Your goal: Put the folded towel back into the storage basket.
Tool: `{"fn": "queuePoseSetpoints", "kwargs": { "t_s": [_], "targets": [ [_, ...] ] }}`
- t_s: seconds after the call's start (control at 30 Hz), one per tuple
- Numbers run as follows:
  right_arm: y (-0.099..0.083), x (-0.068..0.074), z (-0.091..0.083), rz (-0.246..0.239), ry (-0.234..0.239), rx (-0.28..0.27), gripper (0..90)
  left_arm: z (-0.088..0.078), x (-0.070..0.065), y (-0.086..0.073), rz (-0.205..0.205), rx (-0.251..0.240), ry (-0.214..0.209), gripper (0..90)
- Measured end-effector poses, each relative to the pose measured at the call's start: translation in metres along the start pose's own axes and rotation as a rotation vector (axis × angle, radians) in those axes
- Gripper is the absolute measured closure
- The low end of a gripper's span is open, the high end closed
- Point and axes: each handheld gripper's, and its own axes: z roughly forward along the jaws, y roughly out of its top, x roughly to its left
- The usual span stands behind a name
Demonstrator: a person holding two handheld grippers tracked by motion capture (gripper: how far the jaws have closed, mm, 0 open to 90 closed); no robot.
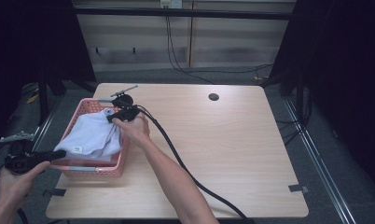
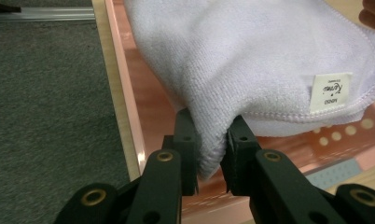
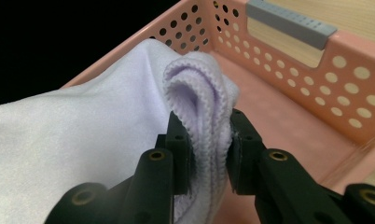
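Observation:
A pale lilac towel (image 1: 93, 136) with a small white label hangs stretched over a pink perforated basket (image 1: 94, 169) at the table's left edge. My left gripper (image 1: 59, 154) is shut on the towel's near left corner (image 2: 212, 154). At the basket's far right, my right gripper (image 1: 112, 118) is shut on a folded, stitched edge of the towel (image 3: 205, 140). In the right gripper view the basket's bare floor and holed wall (image 3: 316, 88) lie below the cloth. The label (image 2: 330, 91) shows in the left gripper view.
The light wooden table (image 1: 223, 144) spreads to the right of the basket, with a round cable hole (image 1: 213, 97) near its far edge. A black cable (image 1: 176, 158) trails from the right gripper across the table. Grey floor (image 2: 50, 121) lies left of the table.

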Motion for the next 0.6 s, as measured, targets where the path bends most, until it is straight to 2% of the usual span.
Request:
{"fn": "queuePoseSetpoints", "kwargs": {
  "t_s": [0.17, 0.23, 0.33, 0.43, 0.5, 0.6],
  "targets": [
    [-0.005, -0.003, 0.006, -0.004, -0.005, 0.010, 72.1, 0.004, -0.002, -0.003, 0.013, 0.028, 0.000, 76.1],
    [-0.007, -0.003, 0.007, -0.005, -0.010, 0.011, 70.6, 0.006, -0.003, -0.004, 0.008, 0.040, -0.002, 72.5],
    [-0.008, -0.005, 0.009, -0.017, -0.022, 0.018, 66.2, 0.007, -0.005, -0.005, 0.021, 0.061, -0.003, 67.8],
    [-0.010, -0.007, 0.010, -0.016, -0.028, 0.020, 54.8, 0.006, -0.006, -0.005, 0.015, 0.051, -0.009, 59.9],
    [-0.009, -0.008, 0.009, -0.028, -0.036, 0.023, 48.3, 0.004, -0.008, -0.003, 0.029, 0.038, -0.010, 58.1],
    [-0.007, -0.009, 0.006, -0.013, -0.033, 0.004, 45.1, 0.001, -0.014, 0.001, 0.041, 0.009, -0.023, 51.7]
  ]
}}
